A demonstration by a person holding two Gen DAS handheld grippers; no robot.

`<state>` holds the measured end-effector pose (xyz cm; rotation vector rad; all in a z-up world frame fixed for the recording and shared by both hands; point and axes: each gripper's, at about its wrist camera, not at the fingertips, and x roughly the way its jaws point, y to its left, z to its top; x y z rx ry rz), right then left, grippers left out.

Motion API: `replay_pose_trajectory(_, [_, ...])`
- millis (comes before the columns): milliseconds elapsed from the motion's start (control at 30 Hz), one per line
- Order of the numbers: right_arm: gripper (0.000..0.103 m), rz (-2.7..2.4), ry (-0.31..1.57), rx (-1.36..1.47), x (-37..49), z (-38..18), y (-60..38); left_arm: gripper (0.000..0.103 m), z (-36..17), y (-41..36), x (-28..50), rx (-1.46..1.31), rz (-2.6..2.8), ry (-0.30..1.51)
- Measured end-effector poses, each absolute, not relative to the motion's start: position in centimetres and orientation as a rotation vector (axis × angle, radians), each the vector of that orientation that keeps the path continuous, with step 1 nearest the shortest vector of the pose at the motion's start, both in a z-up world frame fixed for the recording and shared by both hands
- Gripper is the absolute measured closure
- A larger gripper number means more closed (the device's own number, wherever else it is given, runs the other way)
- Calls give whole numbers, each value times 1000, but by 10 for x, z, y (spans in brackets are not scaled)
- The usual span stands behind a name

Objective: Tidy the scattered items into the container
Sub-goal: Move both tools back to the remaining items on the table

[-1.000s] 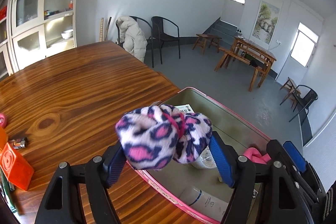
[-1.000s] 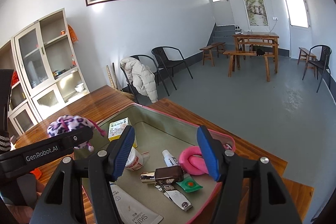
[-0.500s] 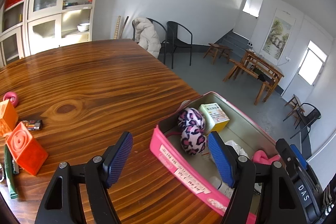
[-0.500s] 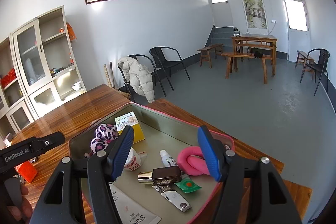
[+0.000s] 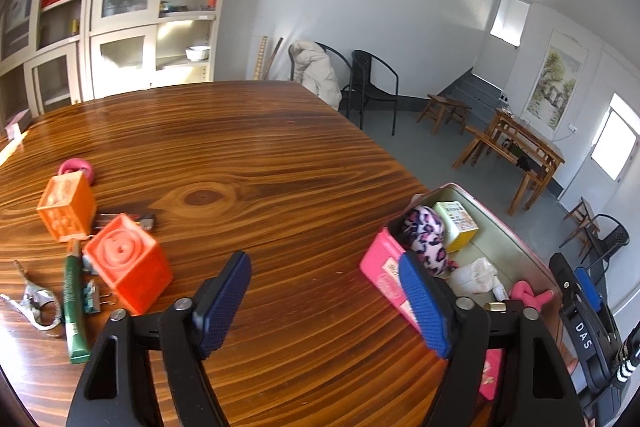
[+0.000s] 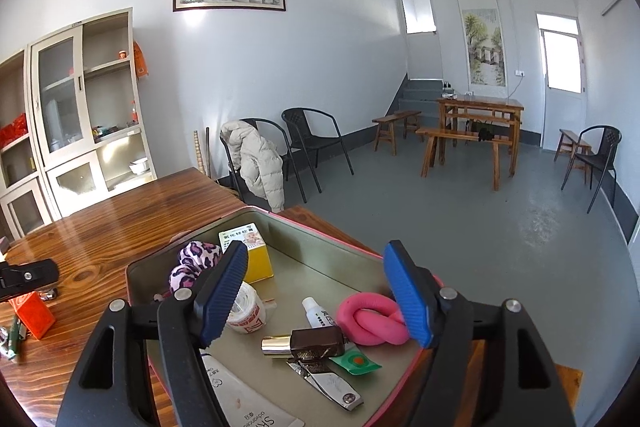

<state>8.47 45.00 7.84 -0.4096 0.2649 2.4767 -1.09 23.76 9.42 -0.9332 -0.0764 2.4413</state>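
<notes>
Dropped leopard scrunchie (image 5: 426, 237) now lies in pink tin (image 5: 382, 269) (beside yellow box (image 5: 456, 223)).

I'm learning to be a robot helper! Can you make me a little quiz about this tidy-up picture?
1. True or false: the spotted scrunchie is lying inside the pink box.
2. Which is still out on the table? A) the yellow carton B) the green tube C) the pink knot
3. Fill the gap: the left gripper is open and holds ____.

Key
1. True. It sits by the yellow carton, near the box's far corner.
2. B. The green tube lies beside the orange cubes; the other two are in the box.
3. Nothing. The right gripper is open too, over the box.
</notes>
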Motion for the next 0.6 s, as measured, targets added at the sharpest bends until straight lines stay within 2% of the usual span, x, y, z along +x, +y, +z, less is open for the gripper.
replay_pose_trajectory(233, [24, 2481, 135, -343, 80, 82, 425, 13, 92, 175, -12, -940, 2545, -55])
replay_pose_trajectory(600, [21, 2713, 146, -482, 51, 90, 358, 13, 59, 44, -30, -1101, 2768, -75])
